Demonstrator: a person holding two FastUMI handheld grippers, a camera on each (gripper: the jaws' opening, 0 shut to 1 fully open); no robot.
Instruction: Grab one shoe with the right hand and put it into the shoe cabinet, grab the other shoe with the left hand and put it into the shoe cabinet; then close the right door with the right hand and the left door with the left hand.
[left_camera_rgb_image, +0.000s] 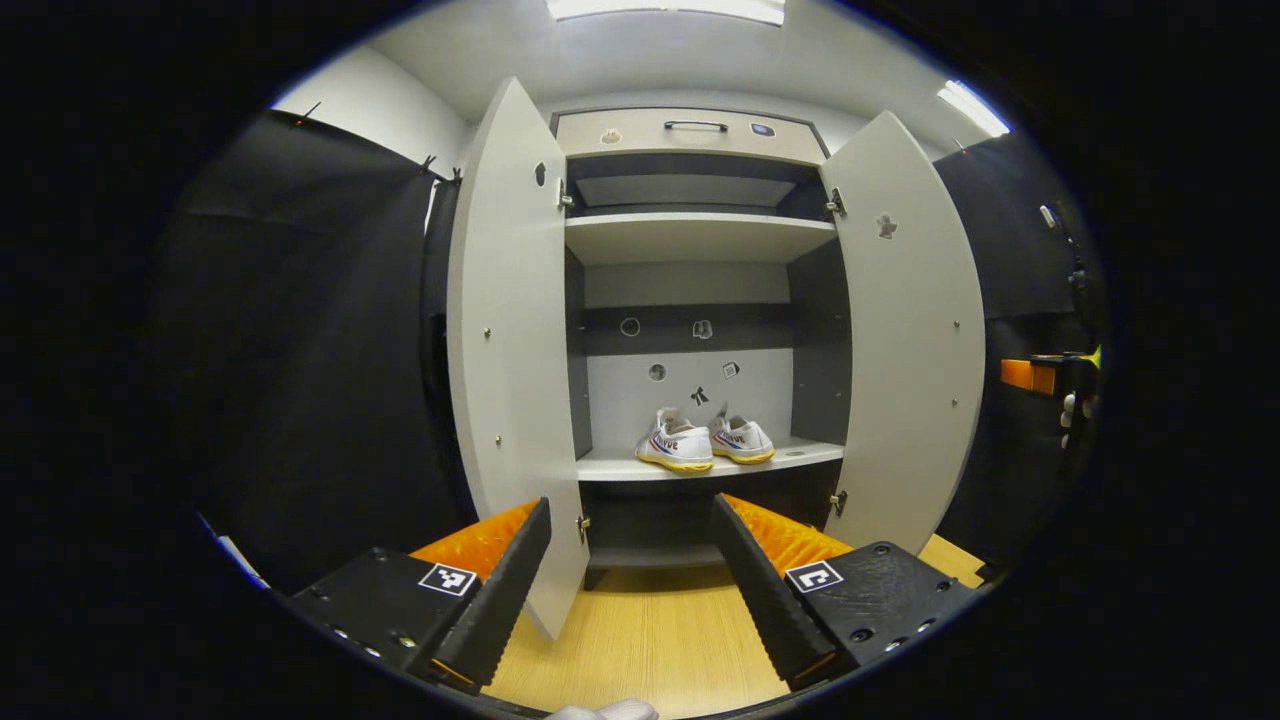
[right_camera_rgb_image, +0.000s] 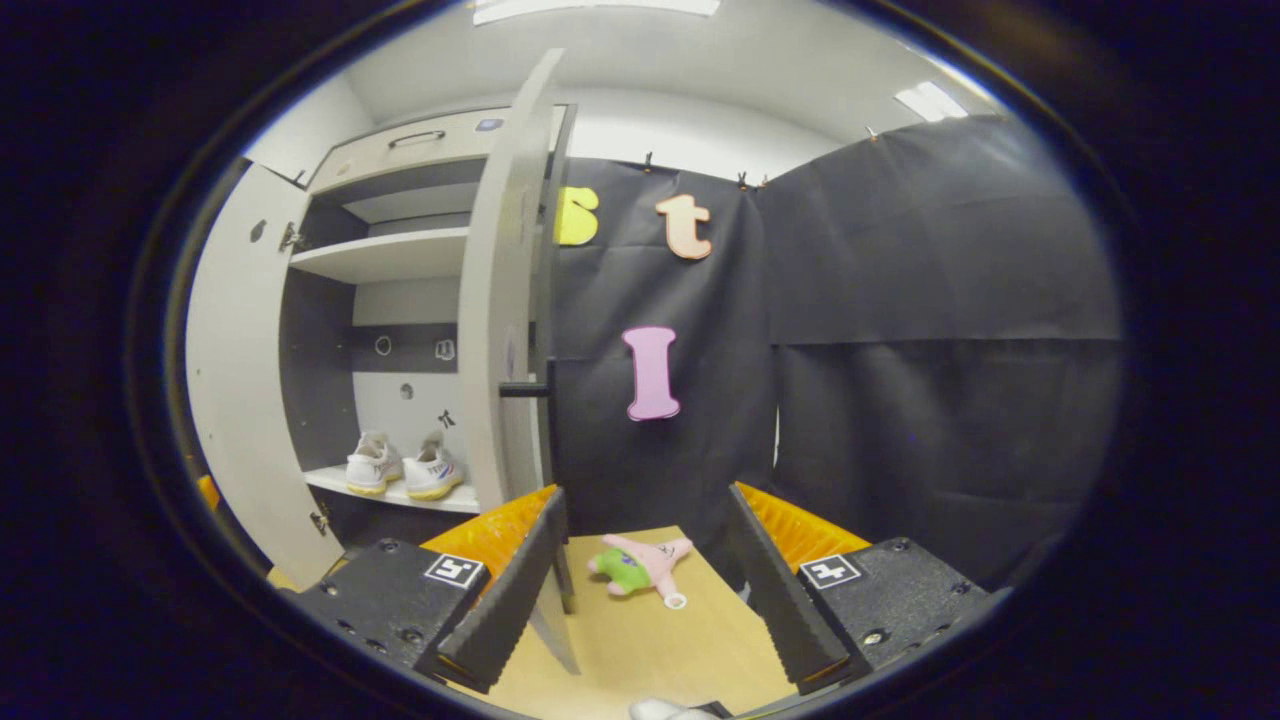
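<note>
**Both shoes on the shelf, cabinet doors wide open**

Two white sneakers (left_camera_rgb_image: 704, 440) sit side by side on the lower shelf (left_camera_rgb_image: 620, 465) of the shoe cabinet (left_camera_rgb_image: 690, 135), just below the middle of the left gripper view, heels toward the camera, touching or nearly so. In the right gripper view the same pair (right_camera_rgb_image: 403, 467) shows at lower left, seen at an angle.

Both doors stand swung out. In the left gripper view the left door (left_camera_rgb_image: 510, 330) rises left of centre and the right door (left_camera_rgb_image: 915, 330) right of centre, framing the open compartments. In the right gripper view the right door (right_camera_rgb_image: 505, 300) is nearly edge-on, its dark handle (right_camera_rgb_image: 522, 390) pointing right.

The left gripper (left_camera_rgb_image: 632, 570) has its jaws spread apart, holding nothing, at the frame's bottom. The right gripper (right_camera_rgb_image: 648, 575) is likewise spread and empty; between its fingers, on the wooden floor (right_camera_rgb_image: 640, 640), lies a pink and green starfish plush toy (right_camera_rgb_image: 640, 566).
</note>
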